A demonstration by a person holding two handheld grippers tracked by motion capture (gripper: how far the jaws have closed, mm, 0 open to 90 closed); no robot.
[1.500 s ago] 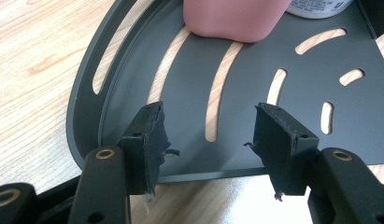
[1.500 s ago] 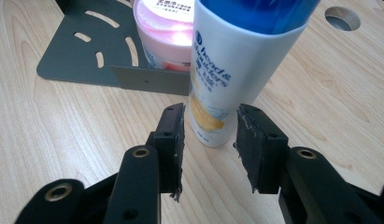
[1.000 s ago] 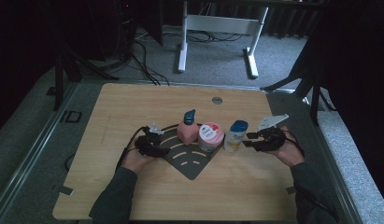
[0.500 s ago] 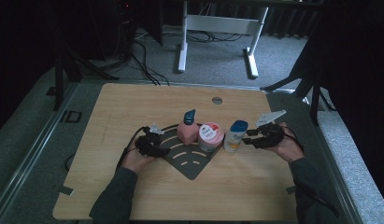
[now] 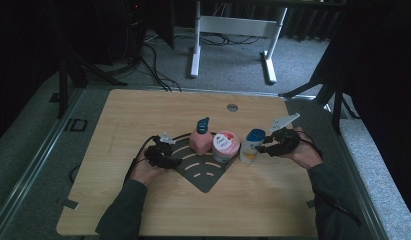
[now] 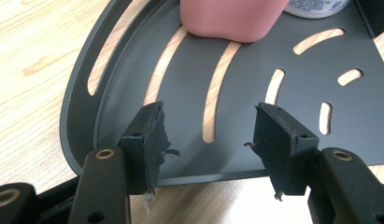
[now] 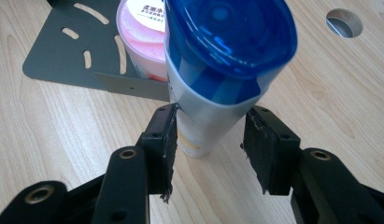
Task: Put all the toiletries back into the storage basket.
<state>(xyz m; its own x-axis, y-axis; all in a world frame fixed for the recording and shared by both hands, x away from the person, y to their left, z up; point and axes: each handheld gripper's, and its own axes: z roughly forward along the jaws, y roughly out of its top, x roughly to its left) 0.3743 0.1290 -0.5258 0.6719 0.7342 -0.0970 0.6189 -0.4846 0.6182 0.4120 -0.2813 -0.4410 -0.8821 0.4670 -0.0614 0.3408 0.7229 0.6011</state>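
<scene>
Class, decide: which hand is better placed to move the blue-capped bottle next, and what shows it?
The right. The right gripper already straddles the blue-capped bottle, its jaws having just opened. The left gripper sits open over the dark slotted tray, farther away.

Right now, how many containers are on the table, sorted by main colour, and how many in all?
Pink: 2, the pink bottle with a dark blue cap and the round pink tub
White with blue cap: 1, the tube standing beside the black slotted tray
Total: 3

Light wooden table [image 5: 143, 115], dark slotted corner tray [image 5: 205, 172] on it, blue-capped tube [image 5: 253, 145] standing beside.
</scene>
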